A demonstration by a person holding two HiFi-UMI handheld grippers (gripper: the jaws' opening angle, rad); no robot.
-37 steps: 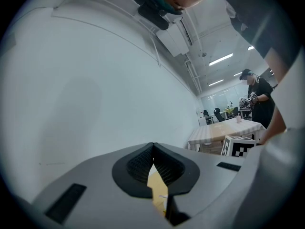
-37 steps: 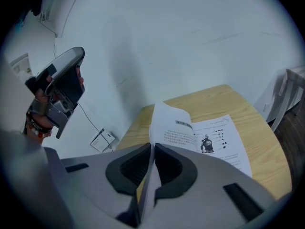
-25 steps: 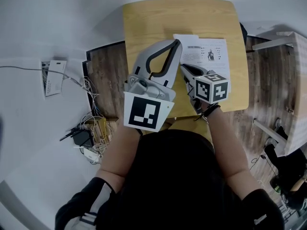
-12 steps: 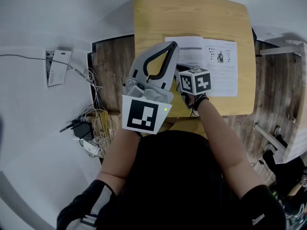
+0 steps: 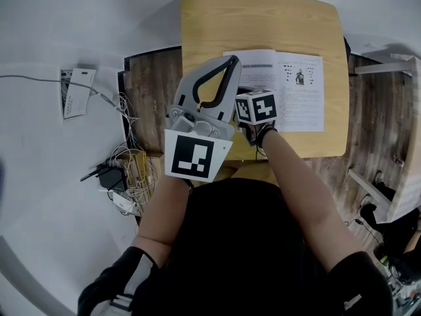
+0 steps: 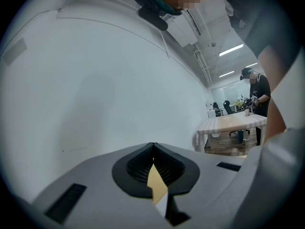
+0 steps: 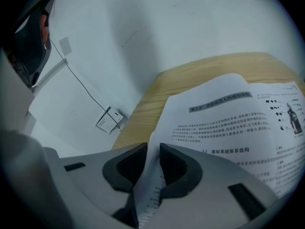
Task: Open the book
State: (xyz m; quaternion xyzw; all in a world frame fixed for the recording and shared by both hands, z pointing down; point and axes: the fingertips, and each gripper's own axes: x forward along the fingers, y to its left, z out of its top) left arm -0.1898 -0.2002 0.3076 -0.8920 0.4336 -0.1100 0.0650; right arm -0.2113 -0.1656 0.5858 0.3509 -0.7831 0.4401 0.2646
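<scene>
The book (image 5: 289, 91) lies spread open on the wooden table (image 5: 263, 18), both printed pages facing up. In the head view my right gripper sits at the book's near left corner, and its marker cube (image 5: 255, 107) hides its jaws. In the right gripper view the right gripper (image 7: 151, 168) has the left page's edge (image 7: 148, 187) standing in the gap between its pads. Its jaws have just been opening and the pads no longer pinch the paper. My left gripper (image 5: 231, 59) hovers left of the book. Its jaws (image 6: 152, 151) are shut, with nothing between them.
A tangle of cables and a power strip (image 5: 122, 176) lies on the floor left of the table, with a paper sheet (image 5: 77, 101) further left. A white table (image 5: 408, 51) stands at the right. In the left gripper view a person (image 6: 255, 89) stands by a far desk.
The lifted page has come over to the left and now lies flat, so the book shows two open pages. My right gripper moved left and down with it.
</scene>
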